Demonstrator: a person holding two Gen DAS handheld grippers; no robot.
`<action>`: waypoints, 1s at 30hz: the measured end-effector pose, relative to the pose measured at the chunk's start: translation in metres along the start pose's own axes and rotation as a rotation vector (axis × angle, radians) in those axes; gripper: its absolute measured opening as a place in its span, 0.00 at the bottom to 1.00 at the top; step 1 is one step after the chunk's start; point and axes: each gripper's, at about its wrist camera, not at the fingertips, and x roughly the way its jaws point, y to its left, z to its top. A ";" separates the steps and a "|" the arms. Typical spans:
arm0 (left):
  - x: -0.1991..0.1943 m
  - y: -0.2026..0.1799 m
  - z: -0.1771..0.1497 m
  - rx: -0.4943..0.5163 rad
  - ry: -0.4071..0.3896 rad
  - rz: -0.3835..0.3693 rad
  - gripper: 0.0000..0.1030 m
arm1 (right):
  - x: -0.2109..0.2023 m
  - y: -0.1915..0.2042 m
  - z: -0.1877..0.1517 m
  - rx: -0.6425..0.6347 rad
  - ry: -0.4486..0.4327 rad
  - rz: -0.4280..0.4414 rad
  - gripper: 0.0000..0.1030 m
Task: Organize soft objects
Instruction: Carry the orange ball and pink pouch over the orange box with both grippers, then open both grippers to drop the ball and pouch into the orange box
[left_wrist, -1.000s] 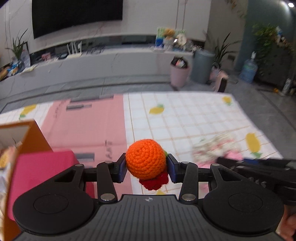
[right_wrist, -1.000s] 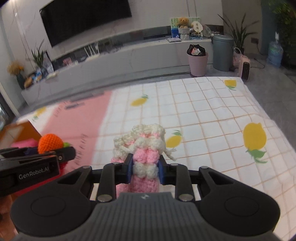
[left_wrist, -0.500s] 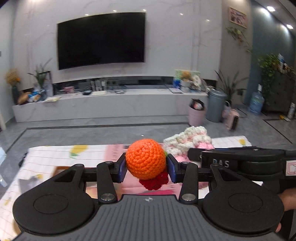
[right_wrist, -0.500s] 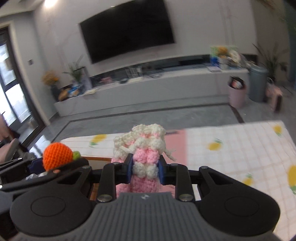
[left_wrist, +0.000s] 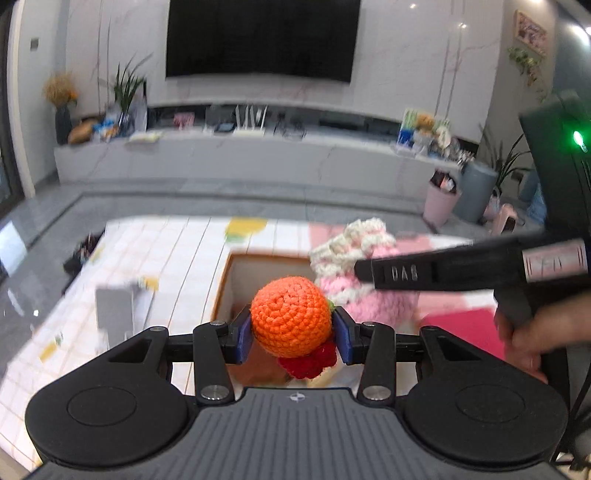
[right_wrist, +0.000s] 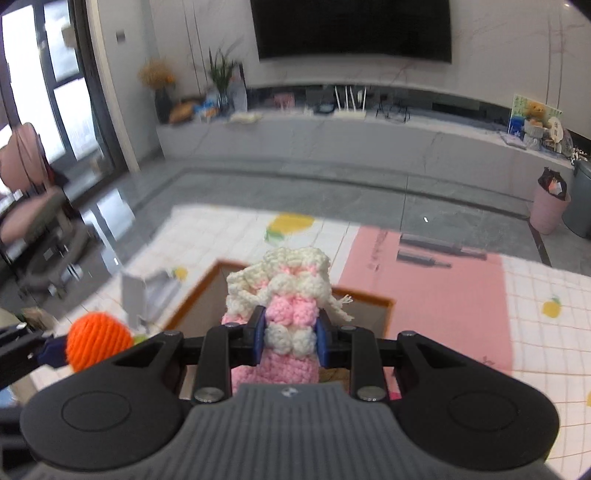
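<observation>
My left gripper (left_wrist: 291, 334) is shut on an orange crocheted ball (left_wrist: 291, 316) with a red crocheted piece (left_wrist: 308, 363) under it. It hangs over the near edge of an open brown-rimmed box (left_wrist: 226, 275). My right gripper (right_wrist: 290, 338) is shut on a pink and cream crocheted toy (right_wrist: 284, 291) and holds it above the same box (right_wrist: 199, 291). In the left wrist view the right gripper (left_wrist: 436, 271) comes in from the right with the toy (left_wrist: 351, 251). The orange ball (right_wrist: 98, 341) shows at the left in the right wrist view.
The box stands on a table with a white checked cloth with yellow fruit prints (right_wrist: 546, 314) and a pink mat (right_wrist: 436, 291). A grey flat object (left_wrist: 114, 314) lies left of the box. Beyond are a TV wall, a long cabinet and a pink bin (right_wrist: 548, 214).
Both grippers have swung left and tilted down with their toys still held. The box, earlier at the edge of view, is now right below both.
</observation>
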 end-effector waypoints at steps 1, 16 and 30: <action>0.010 0.004 -0.005 -0.001 0.017 0.005 0.48 | 0.014 0.003 -0.003 -0.005 0.018 -0.010 0.25; 0.035 0.033 -0.048 0.028 0.236 -0.067 0.52 | 0.092 0.009 -0.016 0.005 0.083 -0.108 0.30; 0.000 0.018 -0.040 0.160 0.054 -0.062 0.84 | 0.053 0.013 -0.016 -0.048 -0.011 -0.097 0.37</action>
